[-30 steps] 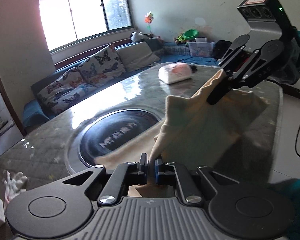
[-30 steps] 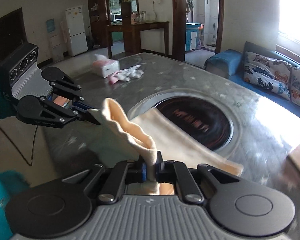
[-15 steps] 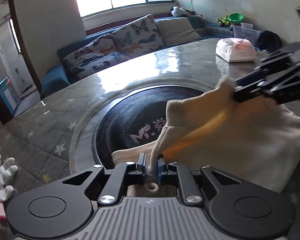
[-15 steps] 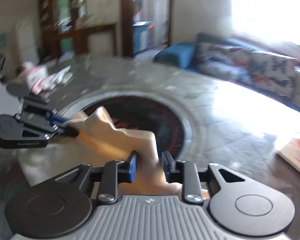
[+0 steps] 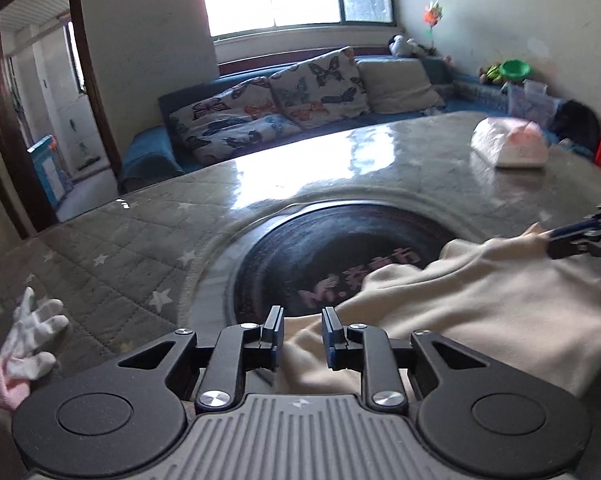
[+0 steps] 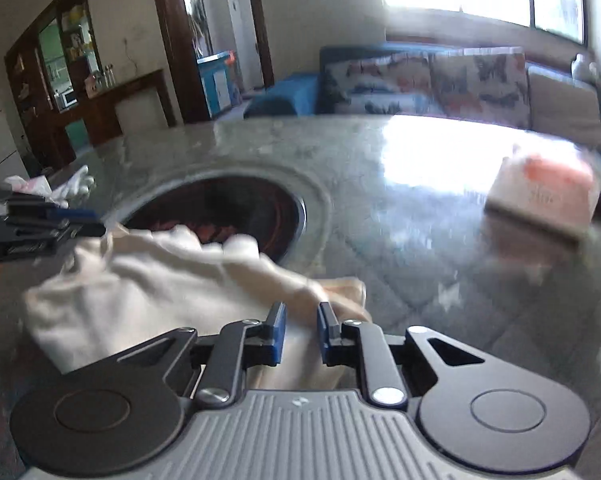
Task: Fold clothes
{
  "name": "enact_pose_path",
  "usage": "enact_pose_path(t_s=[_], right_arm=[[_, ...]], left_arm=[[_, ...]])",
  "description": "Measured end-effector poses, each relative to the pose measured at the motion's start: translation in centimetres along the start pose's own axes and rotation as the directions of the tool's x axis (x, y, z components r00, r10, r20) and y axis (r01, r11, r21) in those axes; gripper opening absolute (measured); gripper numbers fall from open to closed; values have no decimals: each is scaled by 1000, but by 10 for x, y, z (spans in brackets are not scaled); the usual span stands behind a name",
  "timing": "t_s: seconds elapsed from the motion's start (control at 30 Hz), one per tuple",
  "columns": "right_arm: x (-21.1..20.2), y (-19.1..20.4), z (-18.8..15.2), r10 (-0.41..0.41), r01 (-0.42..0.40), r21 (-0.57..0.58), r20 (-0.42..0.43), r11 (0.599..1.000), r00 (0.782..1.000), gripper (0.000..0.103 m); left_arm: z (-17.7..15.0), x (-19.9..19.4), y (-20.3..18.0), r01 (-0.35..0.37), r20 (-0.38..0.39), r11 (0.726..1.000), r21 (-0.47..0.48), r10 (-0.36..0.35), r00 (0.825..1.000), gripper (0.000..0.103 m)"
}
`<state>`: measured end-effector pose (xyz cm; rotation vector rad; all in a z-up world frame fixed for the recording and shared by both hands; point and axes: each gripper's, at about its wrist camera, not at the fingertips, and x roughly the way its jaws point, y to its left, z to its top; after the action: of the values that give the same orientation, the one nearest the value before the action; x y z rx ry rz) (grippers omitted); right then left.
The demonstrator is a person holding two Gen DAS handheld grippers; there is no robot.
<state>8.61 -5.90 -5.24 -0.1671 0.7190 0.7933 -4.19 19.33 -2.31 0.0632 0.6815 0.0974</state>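
A cream garment (image 5: 480, 304) lies folded over on the grey table (image 5: 132, 248), partly over the dark round inset (image 5: 340, 248). My left gripper (image 5: 300, 334) is open, its jaws apart just above the garment's near edge. My right gripper (image 6: 300, 332) is open too, with the cream garment (image 6: 152, 280) lying between and beyond its fingers. Each gripper shows in the other's view: the right one (image 5: 580, 238) at the garment's far corner, the left one (image 6: 48, 226) at the opposite corner.
A tissue pack (image 5: 512, 146) sits on the far right of the table, also seen in the right wrist view (image 6: 544, 196). White gloves (image 5: 28, 336) lie at the left table edge. A sofa with butterfly cushions (image 5: 284, 108) runs behind the table.
Both grippers lowered the lifted garment edge onto the table and opened, letting go of the cloth. The garment now lies folded flat instead of held up.
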Motion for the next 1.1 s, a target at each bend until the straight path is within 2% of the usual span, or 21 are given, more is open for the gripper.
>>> enact_pose_path(t_s=[0.1,0.27,0.37,0.47,0.57,0.67,0.9,0.97,1.1], right_arm=[[6,16,14,45,-44,-37,13,998,999,16],[39,39,23,64,-66,-73,-24,995,998,16],[51,43,21,37,-41,-86,-43,995,998,17],[38,54,20,51,-53,-121,-22,991,998,17],[20,71,10,94,-96,-188,-21,977,995,17],[8,88,-5,125,-129,-234,-33,964,992,17],[-21,111,-41,84,-73,-332,20,941,996,17],[-33,110,-44,83,-65,-326,41,943,996,17],[-32,100,-54,71,-62,-286,20,956,997,17]], left_arm=[[5,1,-11,78,-6,997,-11,-78,997,23],[10,32,-28,108,-59,994,-24,-109,992,24],[9,47,-26,87,-80,995,-53,-91,993,24],[11,40,-26,91,-66,994,-65,-95,993,23],[11,30,-32,111,-40,993,-48,-113,993,23],[9,33,-44,110,-44,994,-13,-110,993,24],[4,34,-45,89,-40,996,-23,-90,995,24],[3,27,-43,86,-29,996,-32,-87,996,24],[-3,10,-47,96,-14,994,-46,-97,995,24]])
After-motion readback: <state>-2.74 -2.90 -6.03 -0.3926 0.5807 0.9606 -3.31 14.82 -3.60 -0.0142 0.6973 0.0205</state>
